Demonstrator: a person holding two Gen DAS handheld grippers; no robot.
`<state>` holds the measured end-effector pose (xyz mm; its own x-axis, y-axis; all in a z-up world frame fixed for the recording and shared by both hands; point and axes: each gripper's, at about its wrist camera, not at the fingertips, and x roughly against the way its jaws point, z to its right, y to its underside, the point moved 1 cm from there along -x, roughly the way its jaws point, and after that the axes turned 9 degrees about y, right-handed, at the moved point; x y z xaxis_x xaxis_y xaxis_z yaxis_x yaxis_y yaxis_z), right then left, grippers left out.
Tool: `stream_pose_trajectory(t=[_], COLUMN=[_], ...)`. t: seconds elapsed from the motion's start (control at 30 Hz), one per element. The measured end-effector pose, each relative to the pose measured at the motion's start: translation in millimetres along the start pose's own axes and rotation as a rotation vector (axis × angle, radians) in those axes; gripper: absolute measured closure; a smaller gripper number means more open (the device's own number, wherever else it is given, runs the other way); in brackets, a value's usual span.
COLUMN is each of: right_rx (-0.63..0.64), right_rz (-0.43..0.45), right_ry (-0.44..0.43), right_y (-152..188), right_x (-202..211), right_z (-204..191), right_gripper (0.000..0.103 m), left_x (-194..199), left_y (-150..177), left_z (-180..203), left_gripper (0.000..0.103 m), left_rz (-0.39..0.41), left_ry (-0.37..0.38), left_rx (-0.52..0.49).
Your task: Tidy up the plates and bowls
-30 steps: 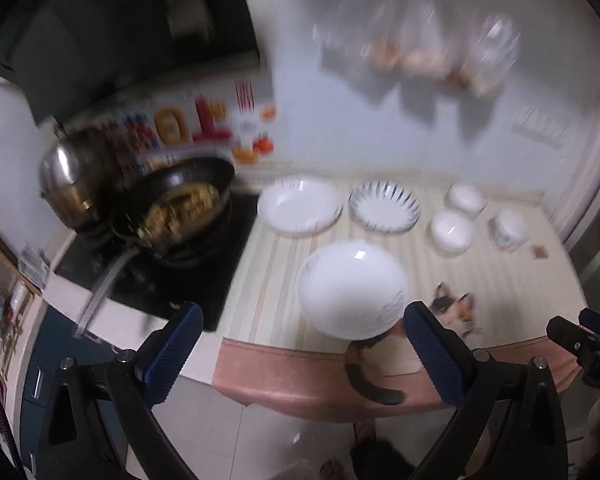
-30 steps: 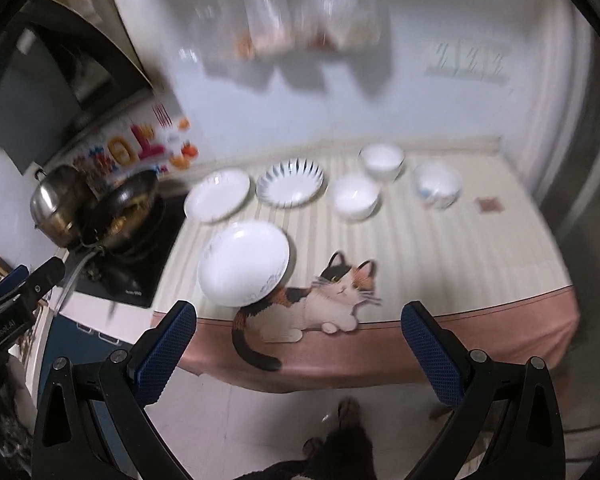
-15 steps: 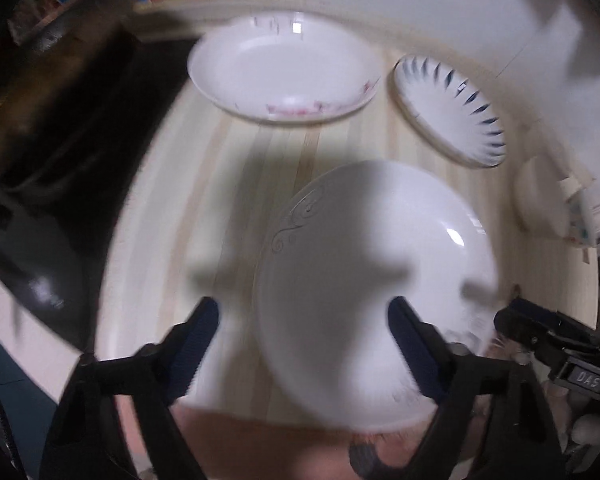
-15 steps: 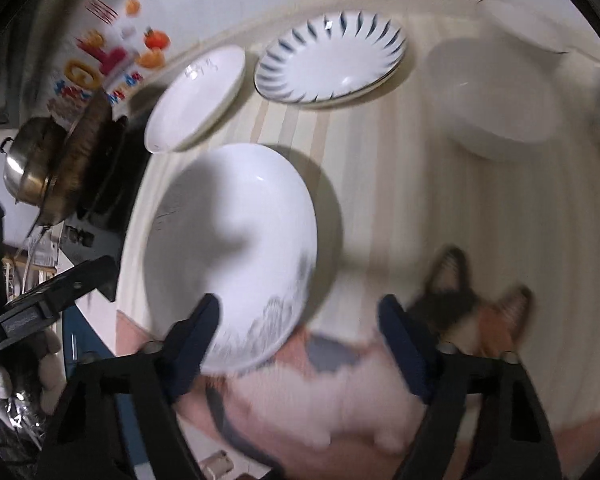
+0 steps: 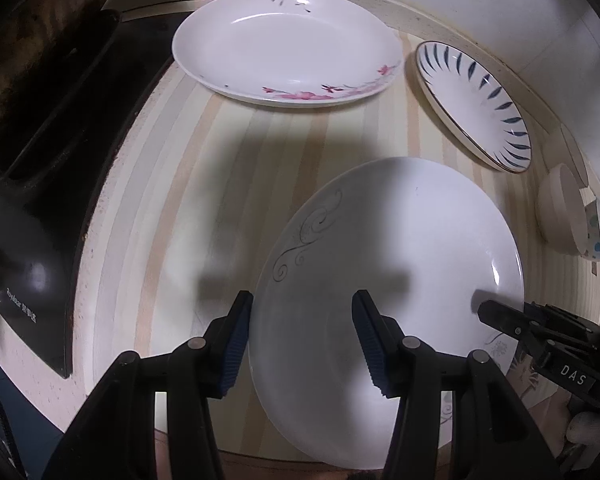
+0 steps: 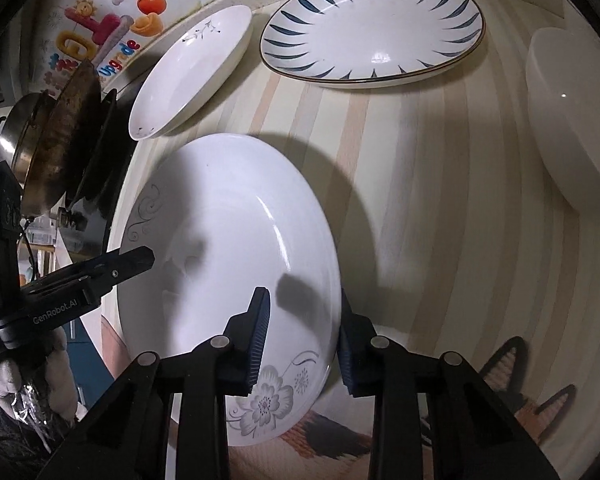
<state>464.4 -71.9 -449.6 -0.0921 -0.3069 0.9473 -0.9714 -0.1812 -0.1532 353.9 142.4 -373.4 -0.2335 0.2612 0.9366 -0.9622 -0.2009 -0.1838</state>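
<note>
A white plate with grey scrollwork and a grey flower [image 5: 400, 240] [image 6: 228, 240] lies near the counter's front edge. My left gripper [image 5: 304, 340] straddles its left rim, one pad outside and one over the inside. The jaws are closing and do not press on the rim. My right gripper [image 6: 303, 340] straddles the right rim the same way, its jaws closing with a gap left. Behind lie a pink-flowered plate [image 5: 288, 44] [image 6: 192, 72] and a blue-leaf plate [image 5: 472, 100] [image 6: 376, 28]. A white bowl [image 6: 572, 120] [image 5: 560, 212] stands to the right.
A black induction hob [image 5: 40, 200] borders the striped counter cover [image 5: 172, 200] on the left. On the hob sits a dark wok [image 6: 64, 140], with a steel pot behind it. The wall runs close behind the plates. A cat picture [image 6: 520, 380] marks the cloth's front edge.
Both grippers have come down from high above the counter onto the front white plate. Their jaws have narrowed from wide open to a small gap over its two rims.
</note>
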Motion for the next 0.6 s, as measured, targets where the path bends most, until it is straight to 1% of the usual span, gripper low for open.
stream_pose_trajectory(t=[0.07, 0.13, 0.33, 0.47, 0.6], right_rx=[-0.001, -0.005, -0.026, -0.051, -0.089], right_rz=[-0.001, 0.0, 0.012, 0.024, 0.029], right_ry=[0.0, -0.001, -0.004, 0.009, 0.021], right_y=[3.6, 6.3, 23.1, 39.1, 55.2], right_x=[4.9, 10.6, 42.4, 66.5, 83.6], right_z=[3.5, 7.0, 32.5, 55.1, 84.8], right_gripper=[0.07, 0.07, 0.07, 0.07, 0.07], left_x=[7.0, 8.0, 16.9, 14.0, -1.5], left_y=[7.1, 7.4, 23.3, 35.8, 34.9], left_z=[8.0, 13.8, 45.0, 71.9, 98.1], left_gripper=[0.055, 0.055, 0.055, 0.055, 0.055], left_rz=[0.002, -0.003, -0.015, -0.029, -0.05], left_ry=[-0.001, 0.0, 0.022, 0.047, 0.069], left_rx=[-0.016, -0.03, -0.075, -0.11, -0.136])
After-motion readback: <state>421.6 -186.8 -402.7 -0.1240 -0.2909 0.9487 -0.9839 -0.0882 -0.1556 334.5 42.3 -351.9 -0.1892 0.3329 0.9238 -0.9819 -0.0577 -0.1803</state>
